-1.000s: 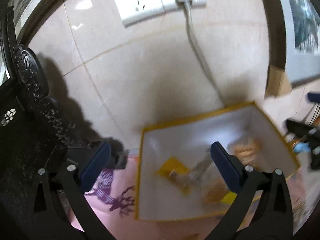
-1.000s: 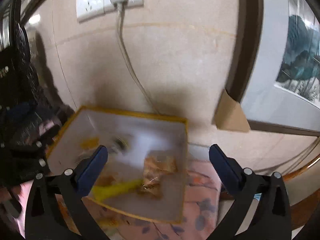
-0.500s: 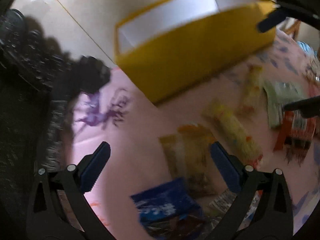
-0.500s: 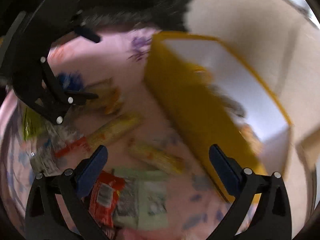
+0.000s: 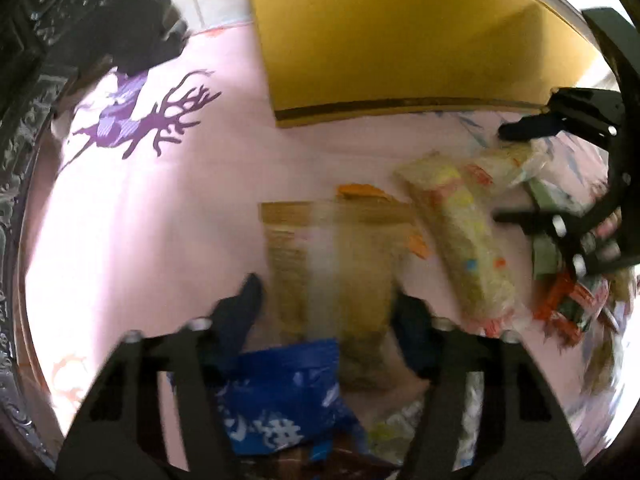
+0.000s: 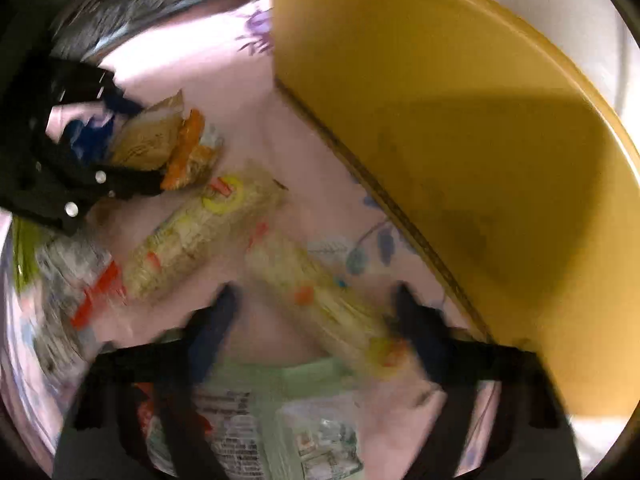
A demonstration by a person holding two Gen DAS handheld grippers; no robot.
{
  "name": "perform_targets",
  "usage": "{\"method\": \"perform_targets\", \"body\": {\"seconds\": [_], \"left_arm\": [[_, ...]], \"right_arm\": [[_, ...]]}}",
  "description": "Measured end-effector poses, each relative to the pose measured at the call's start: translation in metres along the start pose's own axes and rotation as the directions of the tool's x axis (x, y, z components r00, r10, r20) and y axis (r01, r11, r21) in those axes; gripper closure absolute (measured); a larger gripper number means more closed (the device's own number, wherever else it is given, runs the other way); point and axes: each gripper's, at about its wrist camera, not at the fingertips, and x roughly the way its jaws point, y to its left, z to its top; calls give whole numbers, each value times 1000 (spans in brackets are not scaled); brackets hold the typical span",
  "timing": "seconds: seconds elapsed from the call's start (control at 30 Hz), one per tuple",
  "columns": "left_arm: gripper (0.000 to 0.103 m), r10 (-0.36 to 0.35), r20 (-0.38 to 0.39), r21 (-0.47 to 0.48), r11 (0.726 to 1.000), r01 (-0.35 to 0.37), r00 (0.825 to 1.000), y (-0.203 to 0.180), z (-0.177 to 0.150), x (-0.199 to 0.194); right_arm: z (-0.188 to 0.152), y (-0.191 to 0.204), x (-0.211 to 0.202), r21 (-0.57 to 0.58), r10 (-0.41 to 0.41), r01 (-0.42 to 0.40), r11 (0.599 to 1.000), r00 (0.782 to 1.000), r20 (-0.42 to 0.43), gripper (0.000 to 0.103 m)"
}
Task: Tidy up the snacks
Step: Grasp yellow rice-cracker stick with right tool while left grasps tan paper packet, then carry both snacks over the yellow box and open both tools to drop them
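Observation:
A tan snack packet (image 5: 332,248) lies on the pink cloth between the fingers of my left gripper (image 5: 328,300). Its jaws are closing, and a thin strip of cloth still shows beside the left pad. My right gripper (image 6: 316,300) is closing too, around a long pale snack bar (image 6: 316,288) that lies slantwise between its fingers. That bar's lower end is close to the right finger. The yellow box (image 5: 400,40) stands just behind the snacks, and its wall (image 6: 440,120) is right beside my right gripper. Both views are blurred.
A second long bar (image 6: 200,232) lies between the two grippers. A blue packet (image 5: 280,392) sits under my left fingers and a green packet (image 6: 280,400) under my right. Red wrappers (image 5: 568,300) pile at the right. A dark carved rim (image 5: 16,160) borders the pink deer-print cloth (image 5: 140,120).
Both grippers tipped down from the wall and open box to the snacks on the cloth. Both pairs of jaws went from wide to much narrower, each around a snack.

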Motion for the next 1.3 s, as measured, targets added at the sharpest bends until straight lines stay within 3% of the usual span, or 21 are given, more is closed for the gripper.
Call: {"method": "perform_targets", "body": {"seconds": [0.07,0.13,0.27,0.37,0.53,0.63,0.8,0.97,1.1,1.2,1.3], "left_arm": [[65,8,-14,-3,1000,-8,1000,-4,-4,-3],[66,-4,-29,-26,1000,3,1000,-4,-7,-6],[66,-32,1,-107,994,32,999,4,-15,-19],[67,-54,39,-167,984,60,998,4,-22,-40],[67,-34,77,-224,973,50,996,3,-20,-73],[67,12,155,-211,977,21,988,-10,-3,-99],[67,0,237,-216,975,53,972,-22,35,-128],[66,57,335,-182,983,5,941,-42,81,-163],[66,94,344,-165,986,-38,934,-49,120,-171],[66,153,368,-163,982,-98,917,-52,145,-170],[66,153,351,-176,980,-96,924,-48,163,-155]], "right_arm": [[-5,11,-5,16,-42,42,999,999,-30,68],[-10,15,-11,61,-26,28,998,999,-40,74],[-19,23,-28,191,-6,8,982,1000,-10,74],[-29,19,-54,303,-7,-11,953,998,60,74],[-23,8,-104,374,-26,-28,927,990,137,74],[-17,7,-123,425,-52,-28,905,983,175,74],[-20,-7,-177,484,-158,15,875,954,256,74],[-12,-26,-221,543,-237,37,839,923,304,74],[1,-55,-245,554,-285,62,830,901,326,74],[11,-83,-248,586,-317,75,807,892,323,74],[19,-109,-238,619,-327,70,782,892,312,74]]}}
